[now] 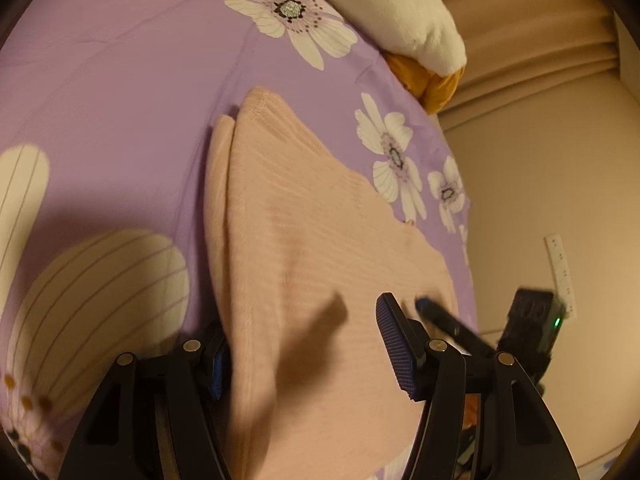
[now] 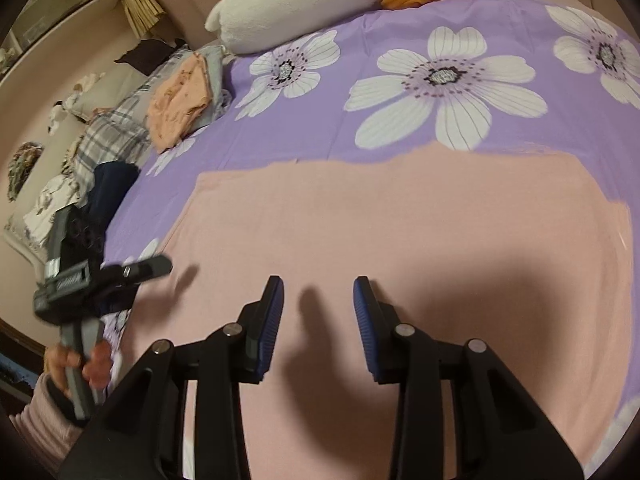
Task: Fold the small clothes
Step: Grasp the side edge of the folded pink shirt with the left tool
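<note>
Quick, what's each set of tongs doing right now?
Left tongs: open, pink garment between the pads, not gripped.
Right tongs: open above it, holding nothing.

Looks like a bedroom at home. Bed with a purple flowered sheet (image 2: pixel 400 32), a plush toy (image 2: pixel 288 4), clothes piled beside it (image 2: pixel 176 92).

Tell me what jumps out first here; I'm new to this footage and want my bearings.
A pale pink garment lies spread flat across a purple bedsheet printed with big white flowers. Both tools hover over it with nothing between their fingers: the right tool over the middle, the left tool at its edge. A white plush toy sits at the far end.
</note>
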A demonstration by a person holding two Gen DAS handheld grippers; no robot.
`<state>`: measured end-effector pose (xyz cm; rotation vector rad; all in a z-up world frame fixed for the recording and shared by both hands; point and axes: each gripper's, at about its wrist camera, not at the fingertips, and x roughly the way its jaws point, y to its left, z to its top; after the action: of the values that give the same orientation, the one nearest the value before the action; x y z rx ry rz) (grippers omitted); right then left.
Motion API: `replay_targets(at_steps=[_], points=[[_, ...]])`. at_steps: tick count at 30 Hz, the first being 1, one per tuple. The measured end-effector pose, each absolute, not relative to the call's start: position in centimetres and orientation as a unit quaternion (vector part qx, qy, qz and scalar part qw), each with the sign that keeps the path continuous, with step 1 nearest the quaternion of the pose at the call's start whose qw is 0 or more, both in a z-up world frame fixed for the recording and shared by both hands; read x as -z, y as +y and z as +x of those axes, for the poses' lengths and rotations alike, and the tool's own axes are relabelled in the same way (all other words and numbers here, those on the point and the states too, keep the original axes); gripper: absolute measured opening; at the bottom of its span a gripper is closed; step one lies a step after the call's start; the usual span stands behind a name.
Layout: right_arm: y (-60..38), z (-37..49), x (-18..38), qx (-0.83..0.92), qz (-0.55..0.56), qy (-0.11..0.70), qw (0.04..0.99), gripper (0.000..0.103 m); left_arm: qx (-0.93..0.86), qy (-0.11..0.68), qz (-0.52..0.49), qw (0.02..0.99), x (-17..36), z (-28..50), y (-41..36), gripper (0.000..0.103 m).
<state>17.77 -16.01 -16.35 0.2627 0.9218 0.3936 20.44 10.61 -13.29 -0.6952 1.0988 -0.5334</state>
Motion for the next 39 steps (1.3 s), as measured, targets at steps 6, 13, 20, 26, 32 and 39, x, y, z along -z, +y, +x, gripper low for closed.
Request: replay_targets(at_steps=[6, 13, 20, 26, 32, 39], points=[[-14.5, 21.6, 16.6, -0.164, 0.113, 0.45, 0.871, 0.015, 0.219, 0.518, -0.283, 0.777, 13.3, 21.2, 10.1, 0.035], [-14.1, 22.6, 17.3, -0.147, 0.087, 0.466, 0.868, 0.009, 0.208, 0.524, -0.275, 0.779, 13.6, 21.0, 10.6, 0.024], [-12.8, 17.8, 17.1, -0.178, 0.036, 0.467, 0.865, 0.01, 0.203, 0.529, -0.282, 0.775, 13.7, 21.2, 10.6, 0.024], [-13.4, 15.0, 17.0, -0.18, 0.049, 0.47, 0.863, 0.01, 0.189, 0.529, -0.263, 0.784, 13.3, 21.1, 10.1, 0.024], [-11.9, 9.9, 17.0, -0.212, 0.017, 0.467, 0.858, 0.011, 0.183, 0.532, -0.256, 0.786, 13.2, 21.0, 10.0, 0.024], [-11.8, 8.4, 18.7, -0.212, 0.023, 0.471, 0.856, 0.012, 0.165, 0.535, -0.244, 0.792, 12.2, 20.9, 9.5, 0.018]])
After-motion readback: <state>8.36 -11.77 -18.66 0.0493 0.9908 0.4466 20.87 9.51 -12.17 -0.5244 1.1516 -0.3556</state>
